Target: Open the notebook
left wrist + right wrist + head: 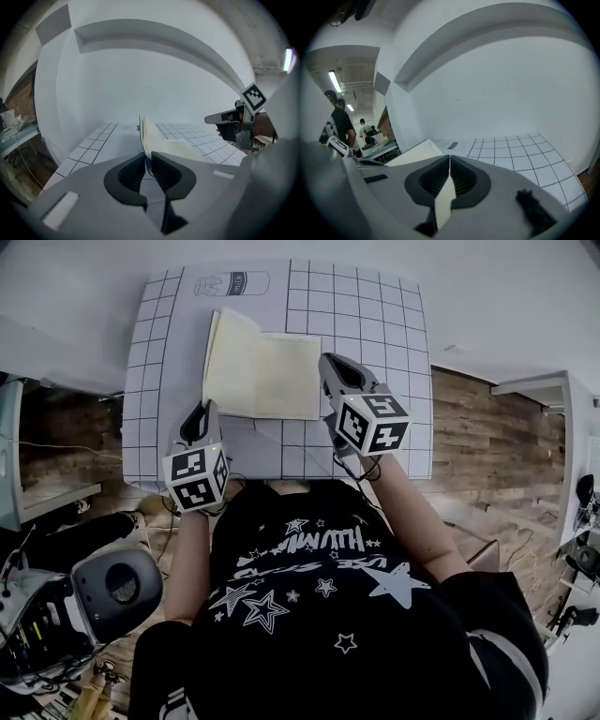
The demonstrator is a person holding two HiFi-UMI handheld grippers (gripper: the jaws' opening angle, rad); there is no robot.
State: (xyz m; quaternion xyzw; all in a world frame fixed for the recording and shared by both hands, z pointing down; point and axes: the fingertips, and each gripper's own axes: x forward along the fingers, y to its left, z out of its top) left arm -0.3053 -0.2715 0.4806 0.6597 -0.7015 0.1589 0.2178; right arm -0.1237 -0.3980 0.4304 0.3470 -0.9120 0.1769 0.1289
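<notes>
The notebook (267,376) lies open on the white gridded mat (375,306), cream pages up, its left leaf lifted. My left gripper (201,414) is at the notebook's near left corner. In the left gripper view its jaws (148,161) are shut on the blue-edged cover (143,136), which stands upright between the pads. My right gripper (328,371) sits at the notebook's right edge. In the right gripper view a cream page (417,152) runs between its narrow jaws (449,164), which are shut on it. The right gripper (229,124) also shows in the left gripper view.
A bottle outline (232,283) is printed at the mat's far edge. Wooden floor (487,437) lies to the right, a grey round device (117,587) at lower left. A white wall stands behind the table. People (342,124) stand far off.
</notes>
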